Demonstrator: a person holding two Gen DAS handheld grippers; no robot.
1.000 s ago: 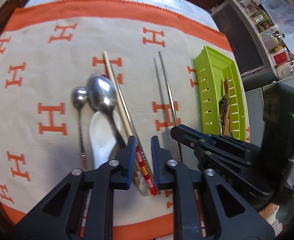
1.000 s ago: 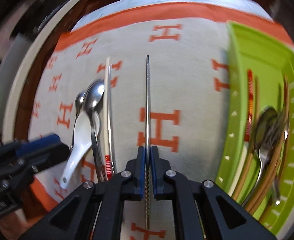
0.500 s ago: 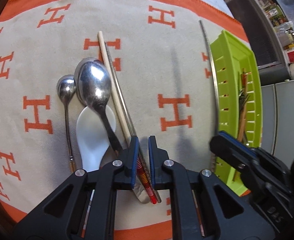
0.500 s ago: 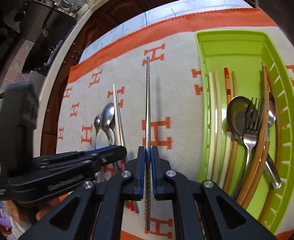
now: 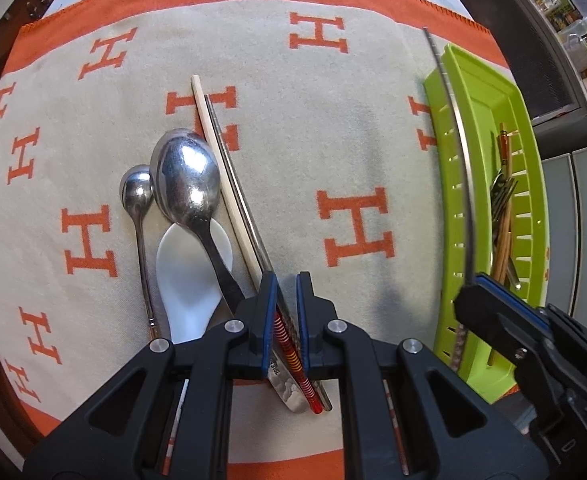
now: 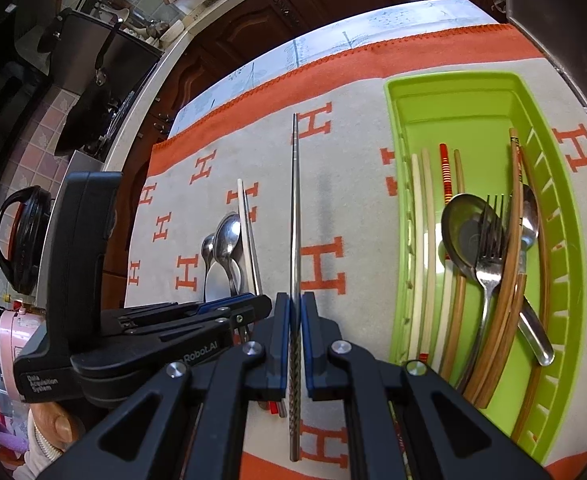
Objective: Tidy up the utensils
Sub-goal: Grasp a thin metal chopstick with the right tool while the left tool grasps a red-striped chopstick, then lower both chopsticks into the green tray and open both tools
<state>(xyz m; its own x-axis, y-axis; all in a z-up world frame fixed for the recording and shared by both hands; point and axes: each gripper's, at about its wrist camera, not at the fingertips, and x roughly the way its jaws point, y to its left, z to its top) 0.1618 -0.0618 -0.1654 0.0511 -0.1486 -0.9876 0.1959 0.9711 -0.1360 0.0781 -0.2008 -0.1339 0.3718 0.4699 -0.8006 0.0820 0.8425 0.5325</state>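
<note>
My right gripper [image 6: 295, 344] pinches a thin metal chopstick [image 6: 295, 216], held above the cloth [image 5: 333, 120] beside the green tray [image 6: 553, 208]. My left gripper [image 5: 284, 312] is nearly closed around a red striped chopstick [image 5: 293, 354] that lies among a big spoon [image 5: 185, 184], a small spoon [image 5: 135, 196] and a white spoon [image 5: 189, 276]; whether the pads press it I cannot tell. Only the right view shows the fork [image 6: 491, 248] in the tray.

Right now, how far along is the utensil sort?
Done: chopsticks, fork and spoons lie in the green tray. In hand: right gripper holds a metal chopstick; left gripper straddles the red-striped chopstick. Left: three spoons and chopsticks on the cloth.
</note>
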